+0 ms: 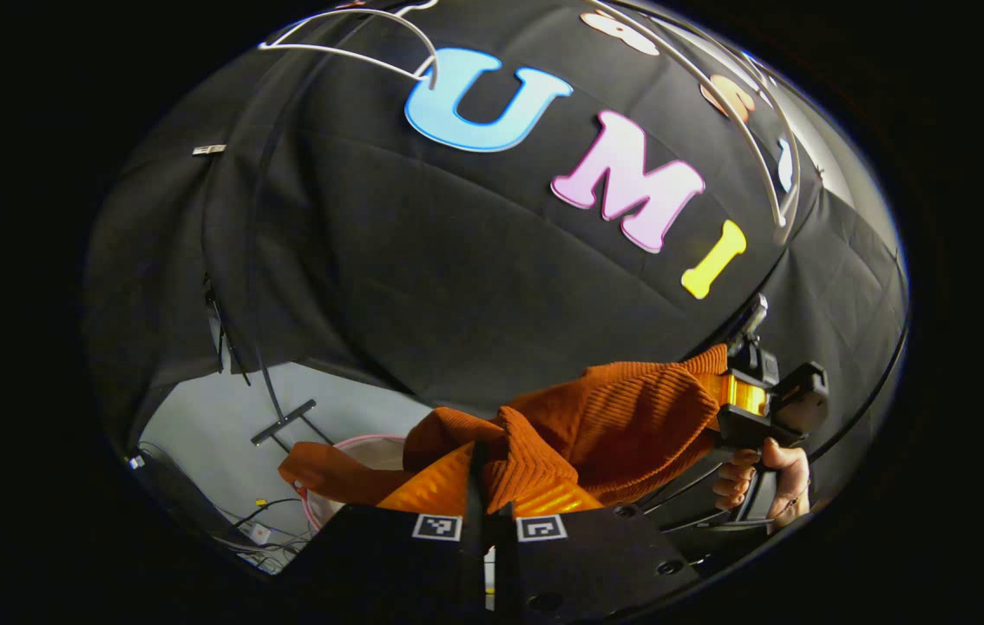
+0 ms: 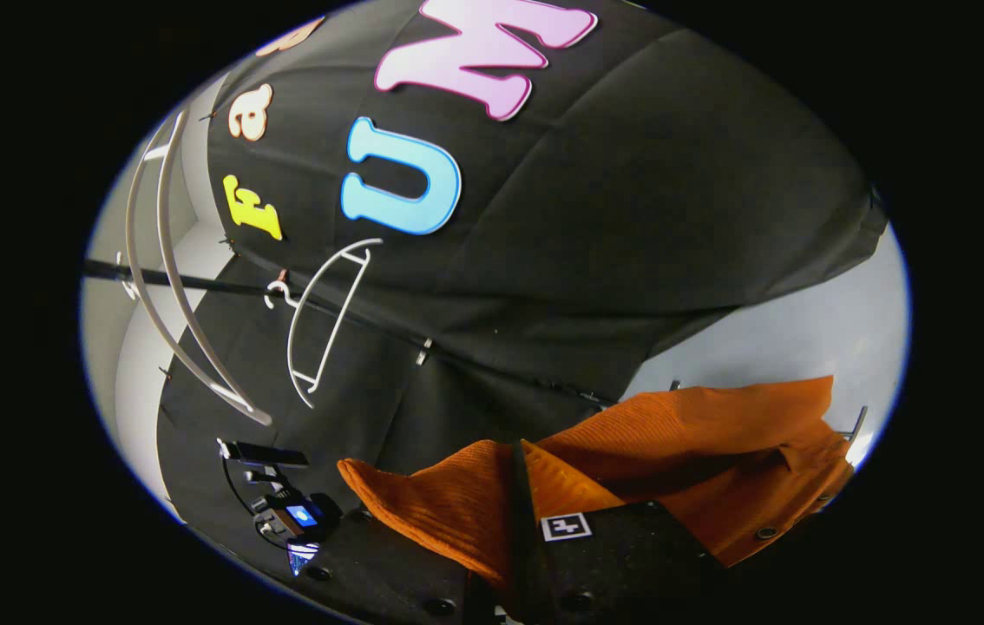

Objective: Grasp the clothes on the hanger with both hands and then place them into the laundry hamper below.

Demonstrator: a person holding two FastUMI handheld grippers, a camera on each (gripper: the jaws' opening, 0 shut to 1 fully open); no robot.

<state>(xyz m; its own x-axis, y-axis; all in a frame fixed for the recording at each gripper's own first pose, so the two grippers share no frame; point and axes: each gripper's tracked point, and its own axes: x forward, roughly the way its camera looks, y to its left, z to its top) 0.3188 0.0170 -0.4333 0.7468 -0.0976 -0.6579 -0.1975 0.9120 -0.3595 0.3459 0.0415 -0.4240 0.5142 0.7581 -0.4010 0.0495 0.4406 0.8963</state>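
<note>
An orange ribbed garment hangs stretched between both grippers, off the hangers. In the left gripper view my left gripper is shut on one bunched end of it. Farther right, my right gripper, held by a hand, is shut on the other end. The right gripper view has the garment draped over and between the fingers of my right gripper. Below the cloth, the pink-rimmed laundry hamper stands on the floor, partly hidden by a hanging sleeve.
Bare white hangers hang from a black rail in front of the booth wall. The rack's foot and cables lie on the grey floor near the hamper. A small device with a lit screen sits low on the left.
</note>
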